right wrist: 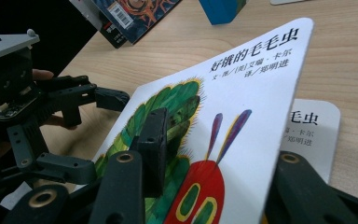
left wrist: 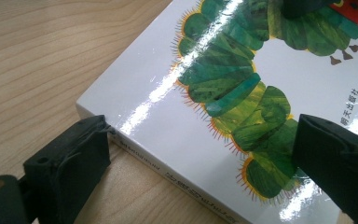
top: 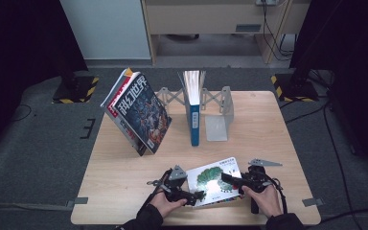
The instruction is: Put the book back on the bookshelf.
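The right hand-held gripper (right wrist: 200,186) has clamped on the near right edge of the caterpillar picture book (top: 218,178), one jaw on the front cover and one beneath it, and that edge is tipped up off the surface (top: 120,182). The left hand-held gripper (left wrist: 200,158) stands wide, its jaws straddling the book's near left corner by the spine without pressing on it. The book lies at the front of the surface, just ahead of both hands and well apart from the metal book rack (top: 219,108), where a blue book (top: 194,108) stands upright and a magazine (top: 139,112) leans at the left end. The step looks like raising the book for the rack. To do it well, close the left jaws across the spine before lifting further: the glossy cover may slide and a single-edge hold may let the pages sag open. Then raise both hands together, turn the book upright, and steer clear of the blue book.
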A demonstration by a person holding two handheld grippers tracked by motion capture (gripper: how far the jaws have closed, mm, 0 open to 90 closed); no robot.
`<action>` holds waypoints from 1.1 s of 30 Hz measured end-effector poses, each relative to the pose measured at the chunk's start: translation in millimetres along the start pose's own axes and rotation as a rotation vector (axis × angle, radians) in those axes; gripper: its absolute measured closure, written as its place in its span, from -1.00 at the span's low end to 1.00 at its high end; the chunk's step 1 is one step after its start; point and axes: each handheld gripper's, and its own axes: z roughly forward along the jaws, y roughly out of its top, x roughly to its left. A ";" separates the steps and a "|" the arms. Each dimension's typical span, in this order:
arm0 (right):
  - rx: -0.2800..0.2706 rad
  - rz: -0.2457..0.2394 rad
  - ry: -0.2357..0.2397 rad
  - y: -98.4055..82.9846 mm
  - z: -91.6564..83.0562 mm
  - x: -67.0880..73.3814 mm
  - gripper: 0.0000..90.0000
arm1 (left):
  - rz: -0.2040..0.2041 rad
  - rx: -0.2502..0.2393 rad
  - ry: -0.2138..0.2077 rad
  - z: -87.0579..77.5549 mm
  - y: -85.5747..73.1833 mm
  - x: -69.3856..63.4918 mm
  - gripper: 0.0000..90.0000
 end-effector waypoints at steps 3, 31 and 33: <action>-0.004 0.009 0.007 0.9 -0.6 -0.7 0.45 | -0.006 -0.002 -0.001 0.8 0.2 0.7 -0.96; -0.115 -0.054 0.115 17.0 -19.7 9.8 0.86 | -0.076 -0.029 -0.102 1.0 1.3 12.5 -0.84; -0.132 -0.067 0.125 18.1 -21.4 11.4 0.87 | -0.085 -0.032 -0.125 2.1 1.2 11.5 -0.83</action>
